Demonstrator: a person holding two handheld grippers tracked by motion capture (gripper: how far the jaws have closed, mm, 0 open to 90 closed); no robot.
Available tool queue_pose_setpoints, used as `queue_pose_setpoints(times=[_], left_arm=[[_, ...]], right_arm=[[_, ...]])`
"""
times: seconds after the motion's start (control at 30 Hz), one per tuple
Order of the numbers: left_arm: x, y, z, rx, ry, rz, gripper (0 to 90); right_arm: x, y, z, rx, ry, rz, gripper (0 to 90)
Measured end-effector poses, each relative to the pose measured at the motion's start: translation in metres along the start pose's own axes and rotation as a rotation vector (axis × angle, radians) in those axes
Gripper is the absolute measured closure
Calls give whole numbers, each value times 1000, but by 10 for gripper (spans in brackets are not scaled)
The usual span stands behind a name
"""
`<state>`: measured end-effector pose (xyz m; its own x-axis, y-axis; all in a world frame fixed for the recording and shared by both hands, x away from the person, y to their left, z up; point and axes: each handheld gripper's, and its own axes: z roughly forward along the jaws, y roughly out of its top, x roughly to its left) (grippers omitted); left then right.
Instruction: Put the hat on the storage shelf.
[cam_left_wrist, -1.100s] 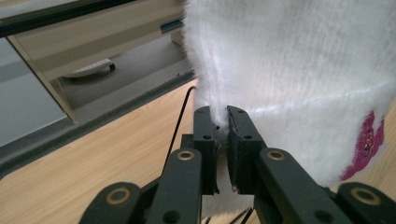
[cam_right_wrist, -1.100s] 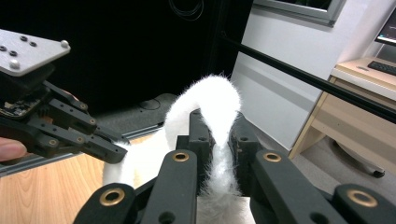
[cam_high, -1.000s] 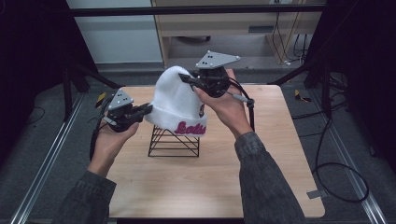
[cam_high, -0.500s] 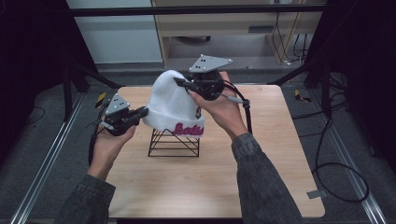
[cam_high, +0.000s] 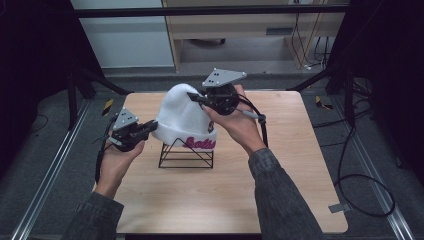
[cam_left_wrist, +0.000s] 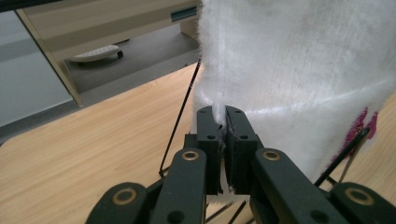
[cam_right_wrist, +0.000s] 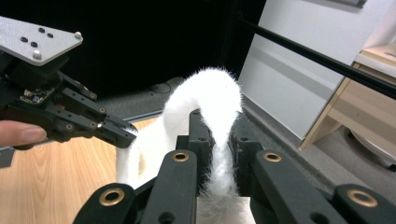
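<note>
A fluffy white knit beanie (cam_high: 183, 117) with pink lettering on its cuff sits over a black wire stand (cam_high: 186, 153) on the wooden table. My left gripper (cam_high: 149, 127) is shut on the cuff's left edge; in the left gripper view white fabric (cam_left_wrist: 299, 70) is pinched between the jaws of the left gripper (cam_left_wrist: 223, 122). My right gripper (cam_high: 192, 97) is shut on the beanie's crown. In the right gripper view a fold of white knit (cam_right_wrist: 212, 100) arches up between the jaws of the right gripper (cam_right_wrist: 218, 128), and the left gripper (cam_right_wrist: 122, 131) shows beyond it.
The wooden table (cam_high: 280, 185) has bare surface in front of and to the right of the stand. Black frame bars (cam_high: 210, 9) run above the far edge. A cabinet (cam_high: 250, 25) stands behind, and cables (cam_high: 360, 165) lie on the floor at right.
Both grippers and the beanie have drifted slightly left and down over the stand. Both stayed shut on the fabric.
</note>
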<state>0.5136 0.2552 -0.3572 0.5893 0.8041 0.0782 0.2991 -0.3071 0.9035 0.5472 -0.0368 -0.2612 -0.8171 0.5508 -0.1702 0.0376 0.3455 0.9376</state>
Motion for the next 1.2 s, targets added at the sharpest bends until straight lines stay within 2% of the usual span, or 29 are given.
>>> queue_pose_setpoints(times=[0.43, 0.5, 0.67, 1.2], left_arm=[[0, -28, -6, 31, -21, -18, 856], [1, -35, -5, 32, -26, -39, 856], [2, -46, -4, 42, -28, -54, 856], [0, -66, 2, 71, -43, -75, 856]], right_arm=[[14, -12, 12, 85, 45, -7, 827], [16, -13, 14, 96, 52, -8, 827], [22, -15, 20, 122, 76, -24, 828], [32, -28, 28, 177, 112, -27, 827]])
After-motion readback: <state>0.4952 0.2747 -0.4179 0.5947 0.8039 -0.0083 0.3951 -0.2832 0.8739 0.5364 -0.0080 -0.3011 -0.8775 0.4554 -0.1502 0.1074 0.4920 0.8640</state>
